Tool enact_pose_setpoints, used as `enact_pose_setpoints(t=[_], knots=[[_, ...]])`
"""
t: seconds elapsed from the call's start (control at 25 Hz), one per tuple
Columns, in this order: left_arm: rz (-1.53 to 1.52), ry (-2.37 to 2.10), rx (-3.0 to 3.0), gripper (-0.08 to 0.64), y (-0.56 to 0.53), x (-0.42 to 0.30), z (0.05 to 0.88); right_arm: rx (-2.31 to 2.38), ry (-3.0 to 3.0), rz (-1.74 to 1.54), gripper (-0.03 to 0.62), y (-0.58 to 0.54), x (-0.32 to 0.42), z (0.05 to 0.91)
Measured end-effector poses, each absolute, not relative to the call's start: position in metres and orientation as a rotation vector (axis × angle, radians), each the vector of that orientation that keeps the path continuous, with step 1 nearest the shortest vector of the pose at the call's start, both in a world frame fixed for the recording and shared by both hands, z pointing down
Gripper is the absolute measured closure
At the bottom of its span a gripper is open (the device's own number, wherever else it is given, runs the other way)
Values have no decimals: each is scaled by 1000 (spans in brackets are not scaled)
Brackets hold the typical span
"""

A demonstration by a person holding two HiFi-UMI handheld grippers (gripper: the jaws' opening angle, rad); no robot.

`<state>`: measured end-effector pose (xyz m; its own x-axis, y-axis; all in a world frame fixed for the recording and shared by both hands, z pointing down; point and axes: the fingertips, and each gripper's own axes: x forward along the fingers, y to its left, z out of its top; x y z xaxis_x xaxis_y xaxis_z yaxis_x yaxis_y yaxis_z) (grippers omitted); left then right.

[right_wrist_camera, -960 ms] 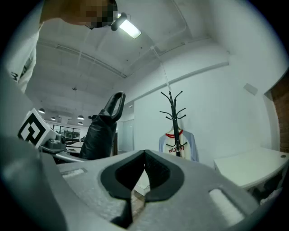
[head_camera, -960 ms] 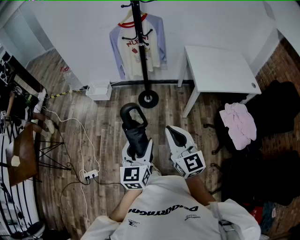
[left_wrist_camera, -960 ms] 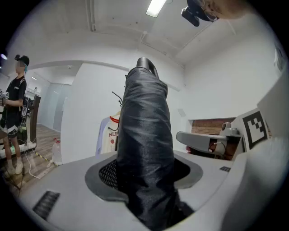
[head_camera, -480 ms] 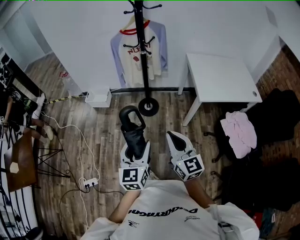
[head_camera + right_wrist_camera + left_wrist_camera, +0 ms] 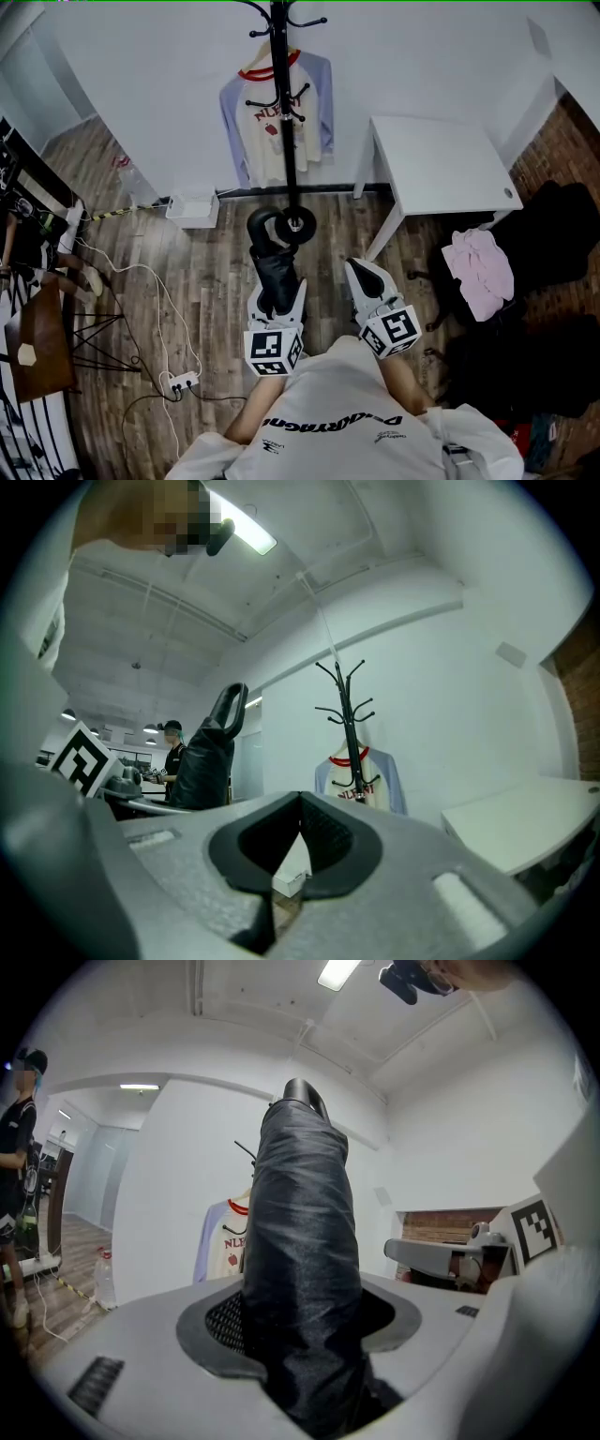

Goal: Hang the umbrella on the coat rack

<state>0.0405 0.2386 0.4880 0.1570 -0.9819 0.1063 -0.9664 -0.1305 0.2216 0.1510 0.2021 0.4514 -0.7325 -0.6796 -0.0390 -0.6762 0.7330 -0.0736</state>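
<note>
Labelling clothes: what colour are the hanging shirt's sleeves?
Pale blue sleeves, clearest in the head view.

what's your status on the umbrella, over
Left tongs shut on umbrella, loop handle toward rack, not yet hung. Right tongs shut, empty. Shirt hangs on rack.

A black folded umbrella [image 5: 274,270], wrapped tight in shiny fabric, is gripped round its body by the left tongs [image 5: 277,298], with its looped handle turned to the far side. The black coat rack [image 5: 284,112] is stood upright by the far wall, with curved hooks on its pole and a round base. In the head view the handle is seen just beside that base, not hung.
</note>
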Motion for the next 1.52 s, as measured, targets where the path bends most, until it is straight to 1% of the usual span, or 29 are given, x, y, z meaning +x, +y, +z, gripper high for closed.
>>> enact_pose_setpoints(t=[0.4, 0.76, 1.12, 1.52], knots=[[-108, -1831, 2186, 305, 221, 41, 503, -1130, 2856, -56, 594, 185, 145, 447], [-79, -1846, 2192, 305, 164, 26, 502, -1103, 2871, -71, 594, 118, 121, 455], [-73, -1838, 2198, 305, 62, -9, 502, -1051, 2879, -85, 594, 15, 71, 462], [-89, -1859, 2208, 305, -76, -48, 461, -1016, 2843, -89, 594, -124, 39, 429]])
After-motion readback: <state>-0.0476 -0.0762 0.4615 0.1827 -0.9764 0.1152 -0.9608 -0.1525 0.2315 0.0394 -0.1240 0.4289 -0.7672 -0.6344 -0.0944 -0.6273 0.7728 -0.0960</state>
